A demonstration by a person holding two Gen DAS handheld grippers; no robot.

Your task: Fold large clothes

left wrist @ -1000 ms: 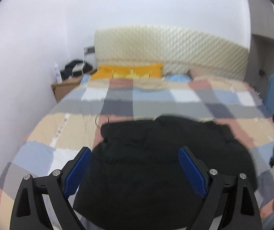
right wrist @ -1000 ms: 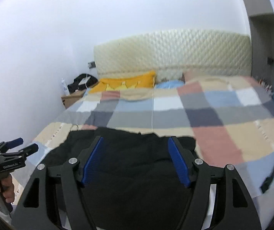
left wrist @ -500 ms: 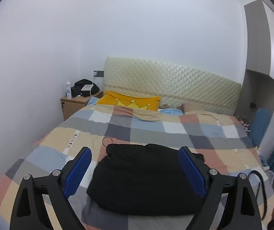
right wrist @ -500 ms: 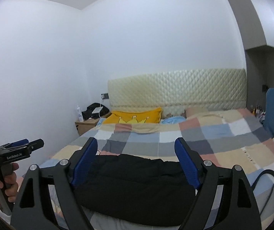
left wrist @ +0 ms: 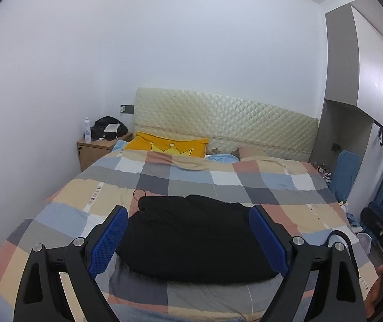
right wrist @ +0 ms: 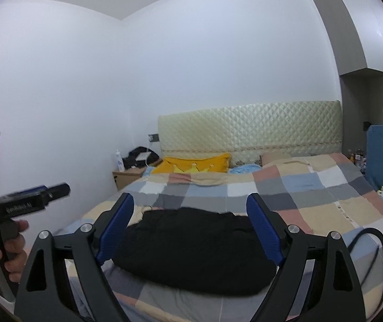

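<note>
Checkered quilt (left wrist: 245,185) covers bed. Folded black garment (left wrist: 191,236) lies compact near its foot edge. Both tools pulled back and up from garment since a second ago. Left gripper (left wrist: 188,241) spread wide, empty. Right gripper (right wrist: 188,230) opening, nothing between pads. Fold looks finished.

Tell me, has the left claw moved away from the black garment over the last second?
Yes. The left claw has pulled back and up from the black garment; the headboard sits lower and smaller.
</note>
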